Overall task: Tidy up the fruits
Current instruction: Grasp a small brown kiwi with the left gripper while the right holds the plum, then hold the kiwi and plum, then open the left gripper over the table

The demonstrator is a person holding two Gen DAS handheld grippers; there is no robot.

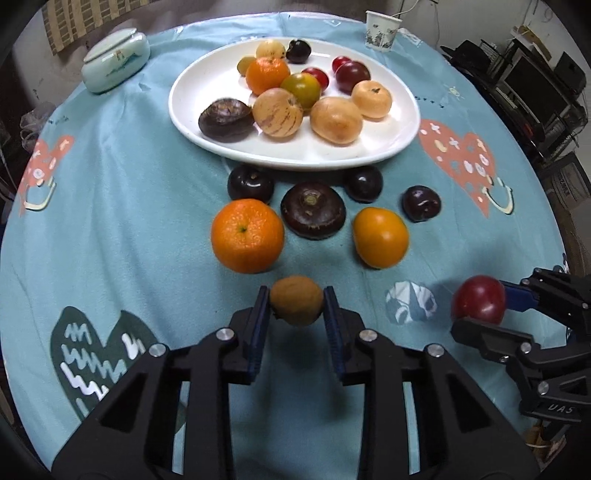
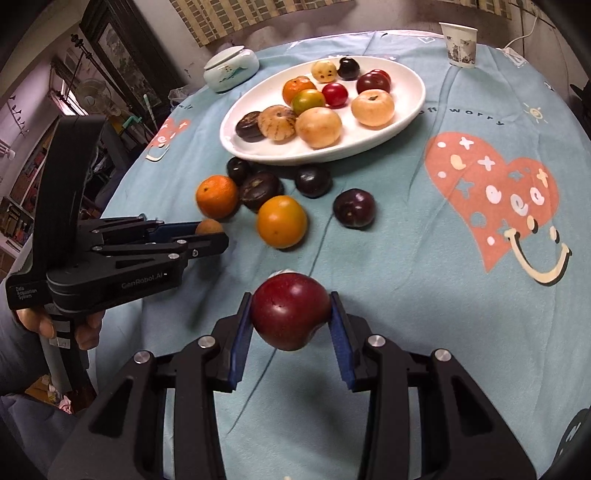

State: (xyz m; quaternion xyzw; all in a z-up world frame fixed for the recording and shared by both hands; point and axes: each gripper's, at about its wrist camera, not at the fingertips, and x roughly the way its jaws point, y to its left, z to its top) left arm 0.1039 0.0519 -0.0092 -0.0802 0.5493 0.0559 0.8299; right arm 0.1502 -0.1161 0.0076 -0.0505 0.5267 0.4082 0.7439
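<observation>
— What have your claws got?

— My left claw [image 1: 296, 306] is pinching a small brown fruit [image 1: 296, 305]; both blue pads press on its sides. My right claw [image 2: 291, 317] is pinching a dark red plum [image 2: 291, 315] the same way, one pad on each flank.

— Where do the two sit against each other?

— From the left camera, the right claw and its plum are out at about four o'clock, well apart from the brown fruit. From the right camera, the left claw is at about nine o'clock, with a hand [image 2: 55, 325] wrapped round its grip.

— And the rest of the fruit?

— The white plate [image 1: 207, 122] lies at twelve o'clock on the worktop [image 1: 129, 221], which wears a blue cloth printed with hearts. On it are an orange, pale striped fruits, yellowish ones, small red ones and a few dark ones, packed close together.

— Anything loose on the cloth?

— Yes, between the plate and my claws. A mandarin [image 1: 247, 235] lies just past the brown fruit at eleven o'clock, a flat dark fruit [image 1: 313, 210] at twelve, and an orange tomato [image 1: 380, 237] at one. Three dark plums lie beyond those, just beside the plate's near rim.

— What else is up there?

— A pale lidded jar [image 1: 116, 61] at ten o'clock of the plate and a paper cup [image 1: 382, 29] at one o'clock, both standing on the cloth.
</observation>
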